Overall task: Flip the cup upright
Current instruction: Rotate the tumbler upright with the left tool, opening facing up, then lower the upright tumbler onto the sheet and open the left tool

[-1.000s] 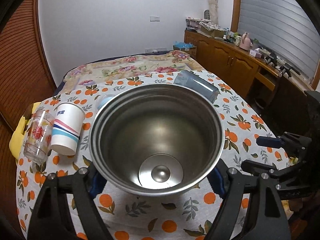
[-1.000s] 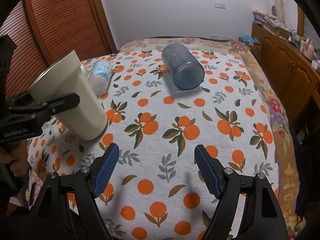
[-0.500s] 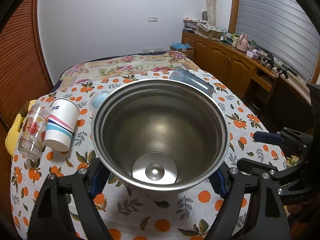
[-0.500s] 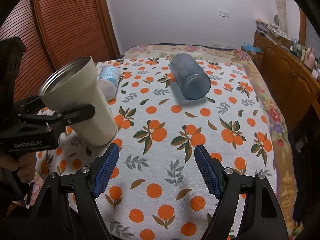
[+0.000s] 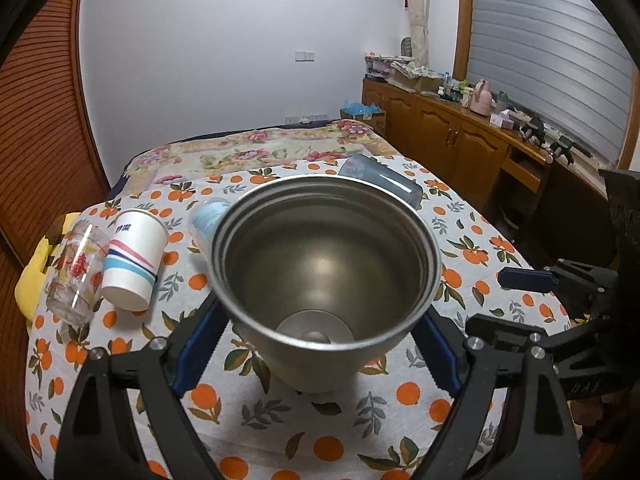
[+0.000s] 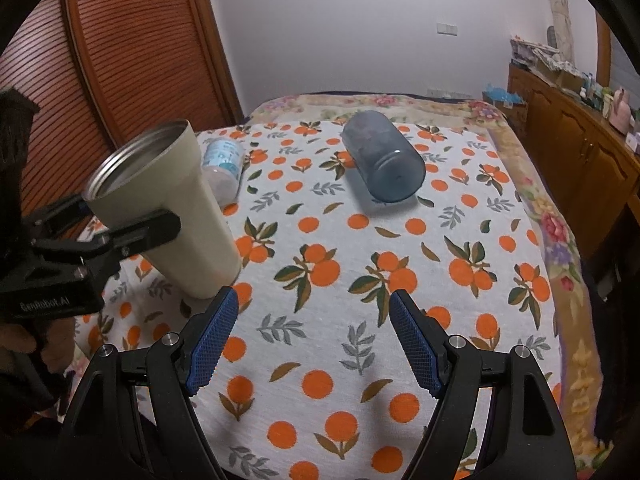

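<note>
A cream steel tumbler (image 5: pixel 324 272) with a shiny inside fills the left wrist view. My left gripper (image 5: pixel 316 344) is shut on its body, blue pads on both sides. In the right wrist view the tumbler (image 6: pixel 176 216) leans left, mouth up, its base on or just above the cloth; I cannot tell which. My right gripper (image 6: pixel 312 340) is open and empty over the tablecloth, to the right of the tumbler.
A blue-grey cup (image 6: pixel 384 164) lies on its side at the far middle. A small white bottle (image 6: pixel 222 168) lies behind the tumbler. An inverted paper cup (image 5: pixel 134 260) and a floral glass (image 5: pixel 76 272) stand at left. A wooden cabinet (image 5: pixel 460 144) stands at right.
The tumbler has tipped more upright in my left gripper, its mouth turning upward. The right gripper has stayed open and drawn back slightly.
</note>
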### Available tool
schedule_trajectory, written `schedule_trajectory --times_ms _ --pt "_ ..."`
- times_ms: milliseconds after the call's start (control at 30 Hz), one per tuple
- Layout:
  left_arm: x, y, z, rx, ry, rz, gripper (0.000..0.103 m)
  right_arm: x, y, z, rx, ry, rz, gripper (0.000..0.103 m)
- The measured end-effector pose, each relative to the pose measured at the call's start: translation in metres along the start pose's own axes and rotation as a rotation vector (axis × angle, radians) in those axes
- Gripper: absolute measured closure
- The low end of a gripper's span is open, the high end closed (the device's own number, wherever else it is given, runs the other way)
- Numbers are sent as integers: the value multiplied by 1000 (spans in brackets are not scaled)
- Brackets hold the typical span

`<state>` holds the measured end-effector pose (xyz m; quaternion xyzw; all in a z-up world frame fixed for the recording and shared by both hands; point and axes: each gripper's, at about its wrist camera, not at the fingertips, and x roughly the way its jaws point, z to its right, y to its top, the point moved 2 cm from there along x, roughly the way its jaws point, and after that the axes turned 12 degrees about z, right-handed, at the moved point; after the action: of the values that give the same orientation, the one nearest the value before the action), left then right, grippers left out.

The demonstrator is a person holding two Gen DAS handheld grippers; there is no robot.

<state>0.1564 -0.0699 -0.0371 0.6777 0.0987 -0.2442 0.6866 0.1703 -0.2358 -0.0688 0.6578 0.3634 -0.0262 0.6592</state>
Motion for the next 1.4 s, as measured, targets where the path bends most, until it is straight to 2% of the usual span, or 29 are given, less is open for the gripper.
schedule_trajectory --times_ms 433,533,800,1000,1167,1400 --pt "-43 -18 -12 -25 10 69 13 -24 6 -4 49 -6 118 23" --pt "-56 -19 -12 -26 22 87 13 -31 6 -8 57 -7 144 21" --pt "-85 -19 -18 -16 97 137 13 -50 5 -23 59 -26 236 14" --pt "-101 -24 -25 -35 127 158 13 -71 -1 -41 6 -85 313 14" --pt "-113 -30 -30 -58 142 165 12 -78 -6 -49 -11 -117 337 14" --pt "-118 -35 -34 -70 169 163 12 -77 -9 -53 -15 -115 332 14"
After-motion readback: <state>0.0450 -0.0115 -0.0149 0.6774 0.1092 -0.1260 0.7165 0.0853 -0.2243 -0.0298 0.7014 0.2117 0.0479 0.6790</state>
